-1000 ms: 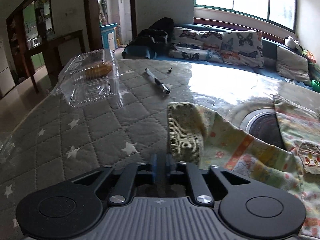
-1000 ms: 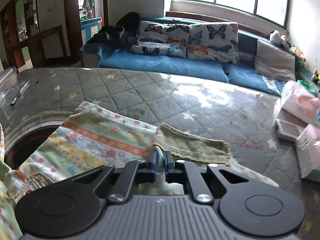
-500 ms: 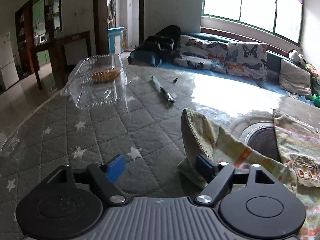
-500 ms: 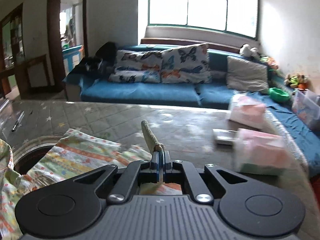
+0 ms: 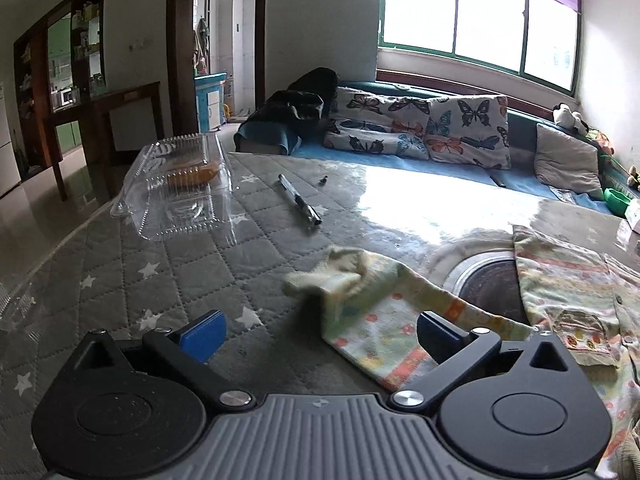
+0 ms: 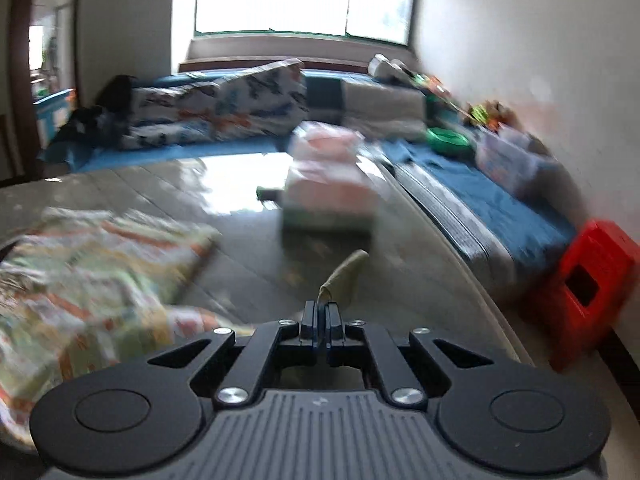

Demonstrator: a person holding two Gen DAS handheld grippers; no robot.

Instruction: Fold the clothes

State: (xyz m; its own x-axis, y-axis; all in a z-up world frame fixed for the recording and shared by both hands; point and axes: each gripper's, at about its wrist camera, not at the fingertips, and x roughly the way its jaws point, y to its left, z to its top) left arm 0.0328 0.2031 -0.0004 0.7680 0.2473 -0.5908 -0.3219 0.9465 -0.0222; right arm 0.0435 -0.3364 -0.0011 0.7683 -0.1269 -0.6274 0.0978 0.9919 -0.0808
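Nearest the left wrist camera, the left gripper (image 5: 318,334) stands with its blue pads spread wide and nothing between them, held just above a quilted grey worktop (image 5: 132,280) dotted with stars. Directly ahead of it lies the task's thing, a small patterned garment (image 5: 560,300), spread loosely across the worktop and partly over a round dark opening (image 5: 490,286) set into the surface. Its pale ribbed cuff (image 5: 340,276) lies crumpled and blurred at the end of one sleeve — not flat, not tucked in.

In the right wrist view, itself heavily blurred, the right gripper (image 6: 320,316) is clenched on a strip of olive-tan ribbed cloth (image 6: 346,274) that pokes up past its tips; judging by colour and weave, it is probably another cuff or hem of the same garment, whose printed body shows as a smear to the left.

Farther back on the worktop sit a clear plastic clamshell box (image 5: 180,192) and a pen (image 5: 300,204); beyond them, a blue sofa with butterfly cushions (image 5: 420,132) under bright windows.

By this look the fold is unfinished: the garment lies open and rumpled, one end loose, the other in hand, with no neat stack in sight.
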